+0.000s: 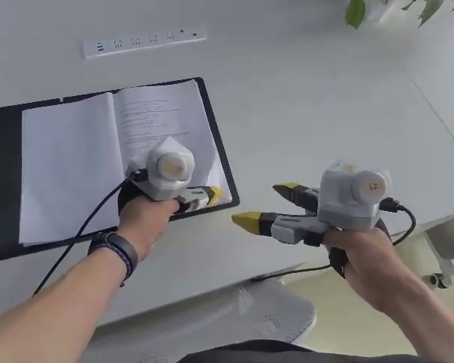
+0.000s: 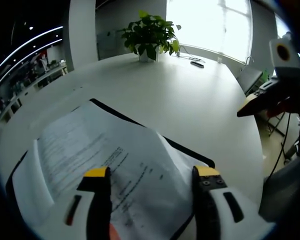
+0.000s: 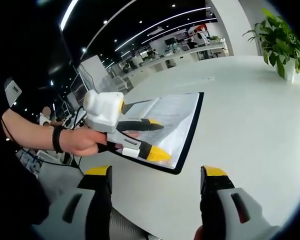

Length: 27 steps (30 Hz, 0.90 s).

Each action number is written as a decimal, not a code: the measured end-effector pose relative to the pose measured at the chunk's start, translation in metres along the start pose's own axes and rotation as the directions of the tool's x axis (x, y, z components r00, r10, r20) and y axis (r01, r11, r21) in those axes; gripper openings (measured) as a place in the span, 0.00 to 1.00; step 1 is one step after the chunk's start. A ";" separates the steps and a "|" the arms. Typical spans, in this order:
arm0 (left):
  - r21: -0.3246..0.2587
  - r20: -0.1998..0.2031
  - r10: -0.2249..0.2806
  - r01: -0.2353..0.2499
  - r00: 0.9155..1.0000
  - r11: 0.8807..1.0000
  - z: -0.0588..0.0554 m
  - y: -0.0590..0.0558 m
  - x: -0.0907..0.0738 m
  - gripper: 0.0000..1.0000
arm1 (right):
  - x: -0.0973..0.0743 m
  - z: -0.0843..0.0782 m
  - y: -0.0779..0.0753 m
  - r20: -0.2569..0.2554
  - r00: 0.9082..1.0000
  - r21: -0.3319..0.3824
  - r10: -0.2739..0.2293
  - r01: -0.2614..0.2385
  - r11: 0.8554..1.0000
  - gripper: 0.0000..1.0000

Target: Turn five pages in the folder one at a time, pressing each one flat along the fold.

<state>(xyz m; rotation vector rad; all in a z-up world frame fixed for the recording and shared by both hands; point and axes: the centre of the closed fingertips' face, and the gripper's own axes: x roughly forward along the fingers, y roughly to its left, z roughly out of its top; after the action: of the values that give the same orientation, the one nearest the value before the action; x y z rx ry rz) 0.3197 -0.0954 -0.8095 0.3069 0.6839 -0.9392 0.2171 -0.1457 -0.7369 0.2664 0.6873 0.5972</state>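
A black folder (image 1: 1, 121) lies open on the white table, with a blank left page (image 1: 68, 166) and a printed right page (image 1: 163, 121). My left gripper (image 1: 204, 198) hovers open over the folder's near right corner. Its jaws (image 2: 151, 172) straddle the printed page (image 2: 115, 165) with nothing between them. From the right gripper view, the left gripper (image 3: 157, 140) stands open above the folder (image 3: 190, 135). My right gripper (image 1: 268, 204) is open and empty, held off the table's near edge to the right of the folder; its jaws (image 3: 156, 171) point toward the folder.
A white power strip (image 1: 144, 41) lies on the table behind the folder. A potted plant (image 2: 149, 37) stands at the table's far end. A grey chair (image 1: 234, 318) sits below the near table edge. The left gripper's cable (image 1: 83, 231) trails across the folder.
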 end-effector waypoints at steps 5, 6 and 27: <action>-0.004 0.004 0.001 -0.001 1.000 1.000 0.000 0.001 -0.001 0.64 | 0.010 0.016 -0.004 0.068 0.998 0.068 0.014 -0.019 0.998 0.68; -0.004 0.005 0.001 -0.001 1.000 1.000 0.000 0.001 -0.001 0.64 | 0.012 0.018 -0.006 0.079 0.997 0.083 0.016 -0.022 0.996 0.67; -0.003 0.004 0.003 -0.003 1.000 1.000 0.000 0.001 0.000 0.65 | 0.080 0.055 -0.034 0.120 0.990 0.205 0.079 -0.103 0.973 0.47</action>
<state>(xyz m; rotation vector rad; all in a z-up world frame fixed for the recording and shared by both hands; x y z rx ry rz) 0.3202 -0.0948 -0.8095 0.3035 0.6804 -0.9354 0.3174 -0.1267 -0.7512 0.5278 0.6335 0.5930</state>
